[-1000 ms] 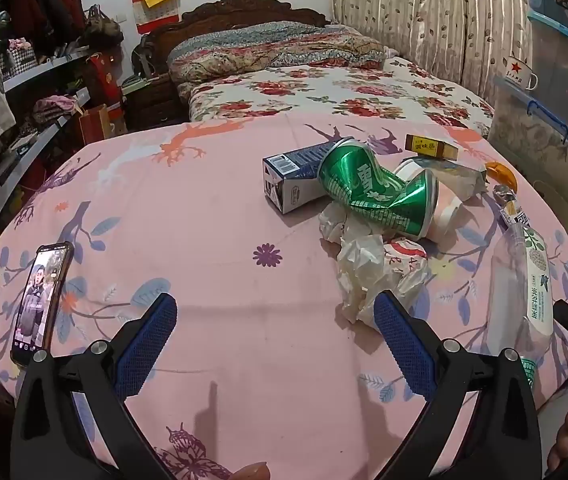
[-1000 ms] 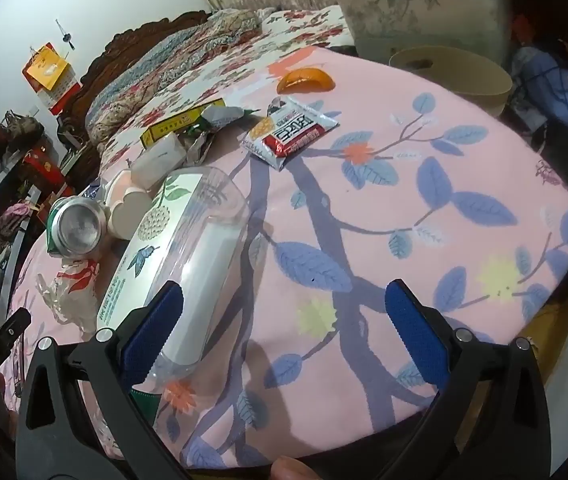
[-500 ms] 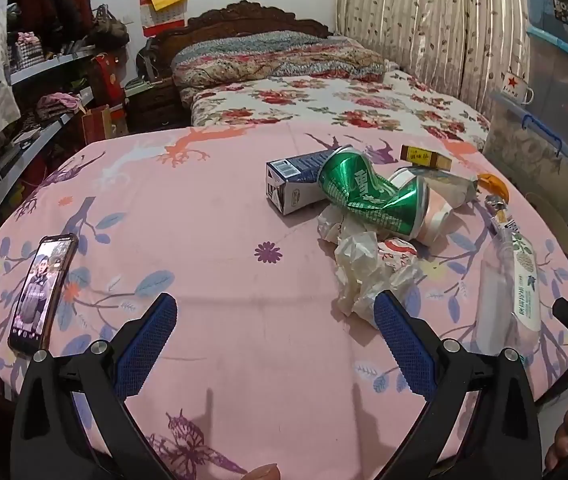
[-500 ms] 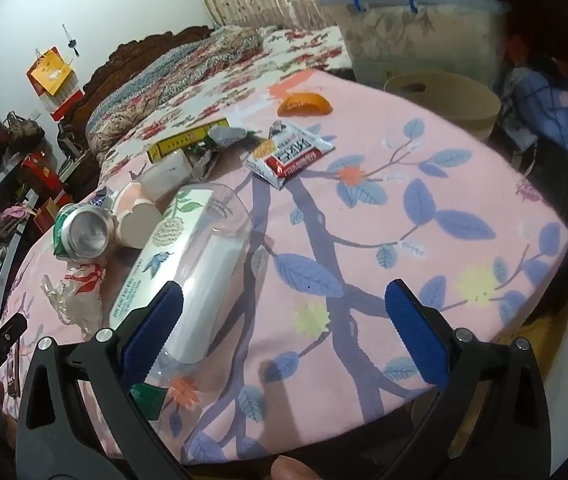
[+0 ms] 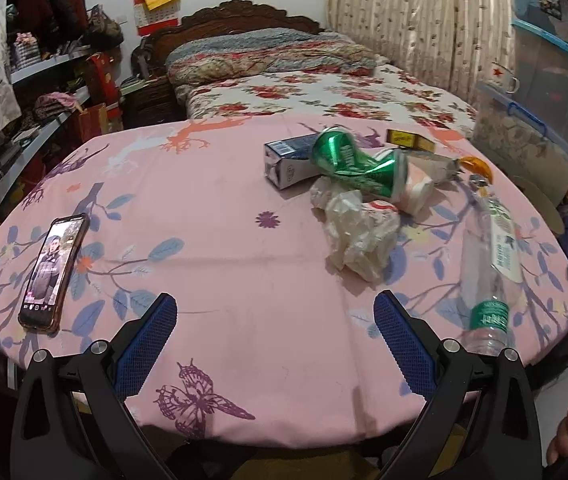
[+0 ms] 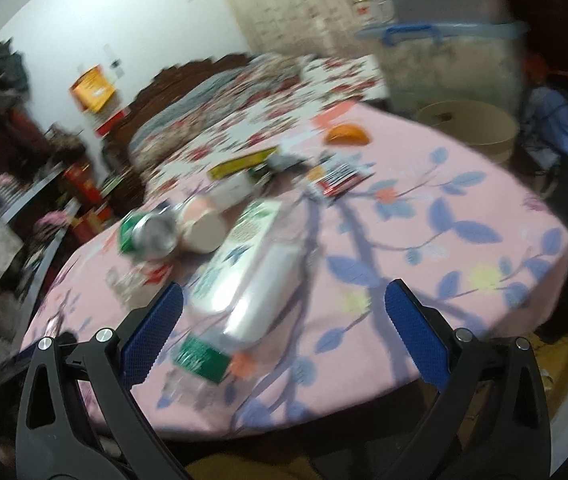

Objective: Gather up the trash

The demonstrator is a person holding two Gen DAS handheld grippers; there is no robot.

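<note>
Trash lies on a round table under a pink cloth [image 5: 211, 248]: a crushed green can [image 5: 358, 166], a blue carton [image 5: 292, 160], a crumpled plastic bag [image 5: 360, 236], a pink cup [image 5: 418, 190], a yellow box [image 5: 410, 139], an orange peel [image 5: 476, 164] and a clear plastic bottle [image 5: 492, 256] lying near the right edge. My left gripper [image 5: 275, 330] is open and empty above the near edge. My right gripper [image 6: 284, 314] is open and empty, with the bottle [image 6: 251, 276] lying just ahead of its left finger. The right wrist view is blurred.
A phone [image 5: 51, 270] lies screen up at the table's left edge. A red and white wrapper [image 6: 340, 180] lies beyond the bottle. A tan bin [image 6: 472, 128] stands on the floor right of the table. A bed [image 5: 304, 92] and clear storage boxes [image 5: 528, 136] are behind.
Both grippers have pulled back and up from the table, so more of the near edge shows. The right gripper has swung, blurring its view. No trash has moved.
</note>
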